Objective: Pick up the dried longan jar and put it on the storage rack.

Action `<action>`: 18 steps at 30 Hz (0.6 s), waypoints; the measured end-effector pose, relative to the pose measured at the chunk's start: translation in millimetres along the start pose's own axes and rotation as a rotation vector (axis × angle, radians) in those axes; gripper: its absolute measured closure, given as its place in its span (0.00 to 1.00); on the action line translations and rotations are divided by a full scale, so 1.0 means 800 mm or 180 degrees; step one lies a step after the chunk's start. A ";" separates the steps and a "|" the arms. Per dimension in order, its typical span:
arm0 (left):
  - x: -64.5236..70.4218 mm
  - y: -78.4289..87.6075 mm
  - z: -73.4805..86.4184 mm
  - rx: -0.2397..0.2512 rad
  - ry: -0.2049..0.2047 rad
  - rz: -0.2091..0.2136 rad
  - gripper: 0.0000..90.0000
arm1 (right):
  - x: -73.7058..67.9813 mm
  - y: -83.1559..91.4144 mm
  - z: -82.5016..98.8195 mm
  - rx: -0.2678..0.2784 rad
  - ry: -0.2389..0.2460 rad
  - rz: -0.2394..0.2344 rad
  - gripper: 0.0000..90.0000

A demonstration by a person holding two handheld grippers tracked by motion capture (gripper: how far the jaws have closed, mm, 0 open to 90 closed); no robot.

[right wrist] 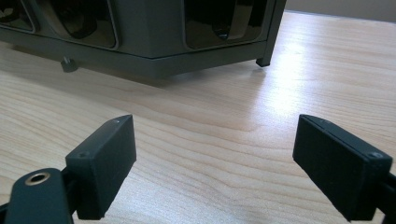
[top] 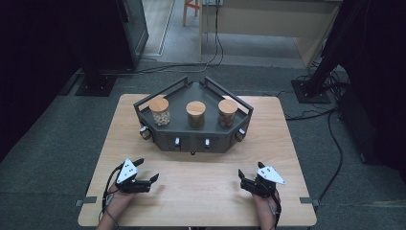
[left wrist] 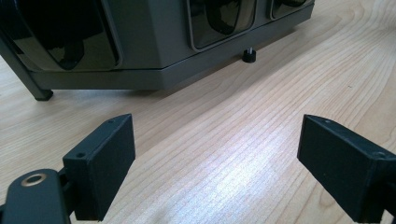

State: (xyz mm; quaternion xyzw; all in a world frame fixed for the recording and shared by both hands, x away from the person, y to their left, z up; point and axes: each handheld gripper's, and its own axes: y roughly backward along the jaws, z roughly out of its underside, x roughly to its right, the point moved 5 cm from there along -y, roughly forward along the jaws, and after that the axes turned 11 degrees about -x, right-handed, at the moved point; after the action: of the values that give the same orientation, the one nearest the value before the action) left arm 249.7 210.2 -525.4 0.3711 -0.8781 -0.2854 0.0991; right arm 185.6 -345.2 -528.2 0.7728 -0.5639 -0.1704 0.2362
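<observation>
A dark grey angled rack [top: 192, 145] stands at the back middle of the wooden table [top: 201, 191]. On it stand three clear jars with wooden lids: one with pale contents [top: 159, 110], one with dark contents [top: 196, 114], and one with brown contents [top: 227, 112]. My left gripper [top: 147, 170] rests near the front left of the table, open, with bare wood between its jaws [left wrist: 217, 163]. My right gripper [top: 250, 169] rests at the front right, also open and holding nothing [right wrist: 215, 163]. Both point toward the rack's front wall [left wrist: 149, 42] [right wrist: 149, 32], well short of it.
Small knobs [top: 176, 141] [top: 208, 142] stick out of the rack's front, and a short black foot [left wrist: 249, 56] [right wrist: 68, 64] sits under it. Bare wood lies between the grippers and the rack. Cables [top: 335, 143] and black stand bases [top: 95, 84] lie on the floor around the table.
</observation>
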 end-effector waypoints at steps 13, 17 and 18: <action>0.001 -0.001 -0.001 -0.0002 -0.0020 0.0014 0.12 | -0.004 -0.006 -0.001 -0.0116 0.0062 0.0034 0.15; 0.000 -0.001 -0.001 -0.0005 -0.0012 0.0013 0.12 | -0.003 -0.004 0.000 -0.0109 0.0028 0.0029 0.15; 0.000 -0.001 -0.001 -0.0005 -0.0010 0.0014 0.12 | -0.003 -0.004 0.001 -0.0107 0.0007 0.0024 0.15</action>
State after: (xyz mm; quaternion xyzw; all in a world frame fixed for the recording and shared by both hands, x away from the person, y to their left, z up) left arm 250.3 209.6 -525.5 0.3686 -0.8788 -0.2865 0.0986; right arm 187.3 -342.3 -530.5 0.7667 -0.5636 -0.1782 0.2505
